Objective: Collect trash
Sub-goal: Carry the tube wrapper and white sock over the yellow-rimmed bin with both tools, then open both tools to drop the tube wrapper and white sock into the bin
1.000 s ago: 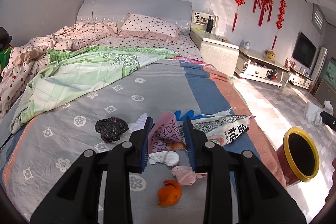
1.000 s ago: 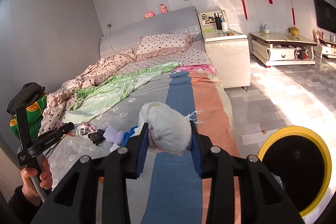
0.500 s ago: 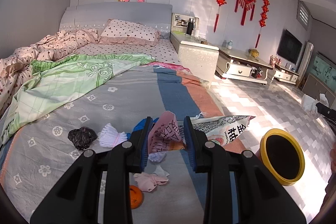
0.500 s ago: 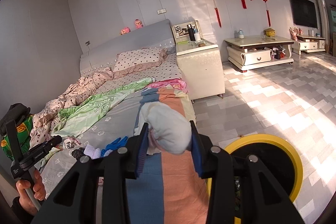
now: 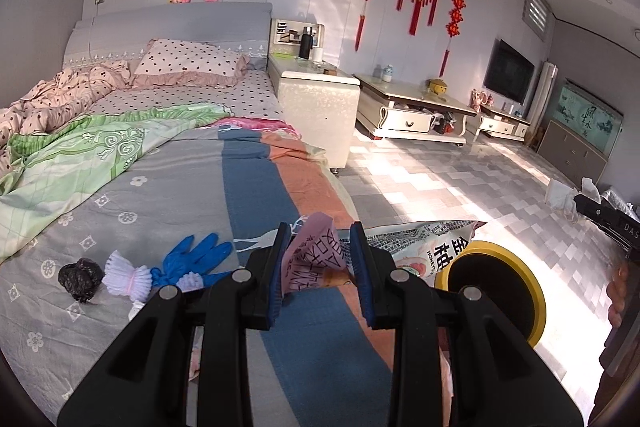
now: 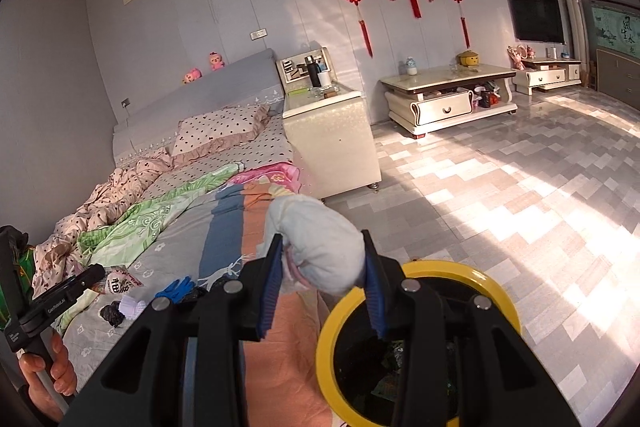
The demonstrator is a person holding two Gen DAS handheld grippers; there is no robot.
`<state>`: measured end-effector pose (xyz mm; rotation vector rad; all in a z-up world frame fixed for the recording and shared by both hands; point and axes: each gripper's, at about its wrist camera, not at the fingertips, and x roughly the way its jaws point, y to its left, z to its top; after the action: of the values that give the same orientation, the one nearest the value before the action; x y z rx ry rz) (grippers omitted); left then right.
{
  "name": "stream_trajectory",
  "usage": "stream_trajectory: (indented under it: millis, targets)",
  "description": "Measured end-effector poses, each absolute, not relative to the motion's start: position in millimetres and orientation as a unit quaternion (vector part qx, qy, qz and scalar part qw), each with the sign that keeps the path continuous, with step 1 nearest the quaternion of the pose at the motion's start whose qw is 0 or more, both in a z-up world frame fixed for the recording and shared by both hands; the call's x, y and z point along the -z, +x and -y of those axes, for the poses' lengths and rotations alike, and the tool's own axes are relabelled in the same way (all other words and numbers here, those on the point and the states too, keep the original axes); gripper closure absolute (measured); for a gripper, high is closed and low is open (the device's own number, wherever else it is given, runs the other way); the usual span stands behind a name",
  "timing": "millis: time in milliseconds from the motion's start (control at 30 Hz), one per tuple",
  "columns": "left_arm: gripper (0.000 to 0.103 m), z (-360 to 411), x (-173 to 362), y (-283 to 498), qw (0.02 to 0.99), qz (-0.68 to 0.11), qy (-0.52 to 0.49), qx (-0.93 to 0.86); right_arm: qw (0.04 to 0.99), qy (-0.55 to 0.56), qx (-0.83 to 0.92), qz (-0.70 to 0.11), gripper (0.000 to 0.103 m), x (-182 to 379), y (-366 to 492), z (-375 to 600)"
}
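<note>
My left gripper (image 5: pixel 318 275) is shut on a pink printed wrapper (image 5: pixel 316 255), with a white snack bag (image 5: pixel 424 243) hanging beside it, above the bed's right edge. A yellow-rimmed bin (image 5: pixel 496 287) stands on the floor just to the right. My right gripper (image 6: pixel 324 283) is shut on a white crumpled wad (image 6: pixel 316 247) and holds it over the near rim of the bin (image 6: pixel 416 343). On the bed lie a blue glove (image 5: pixel 192 259), a white ruffled paper piece (image 5: pixel 124 275) and a black crumpled bag (image 5: pixel 78 277).
The bed (image 5: pixel 160 195) carries a green quilt (image 5: pixel 80 155) and a pink spotted duvet. A white nightstand (image 5: pixel 316 107) and low TV cabinets (image 5: pixel 412 111) stand along the wall. Tiled floor (image 6: pixel 500 195) lies to the right of the bin.
Both grippers have swung right toward the bin with their loads. The right gripper now sits over the bin's rim; the bin has come nearer in the left wrist view.
</note>
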<state>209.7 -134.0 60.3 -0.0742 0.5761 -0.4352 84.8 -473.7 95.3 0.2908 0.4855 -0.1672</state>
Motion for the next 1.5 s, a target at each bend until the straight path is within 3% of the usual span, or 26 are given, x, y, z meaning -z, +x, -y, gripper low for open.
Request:
stream_trajectory:
  millis: [1133,1500]
  targets:
    - [0.074,362.3,11.2,222.7,0.874,-0.344,0.037,0.341,0.929,0.191,0.174,-0.267,0.068,-34.1,80.0,576.0]
    - [0.072,397.9,41.7,219.2,0.857,-0.362,0.05,0.365,0.922,0.199,0.172,-0.283,0.068,-16.4,84.9,585.7]
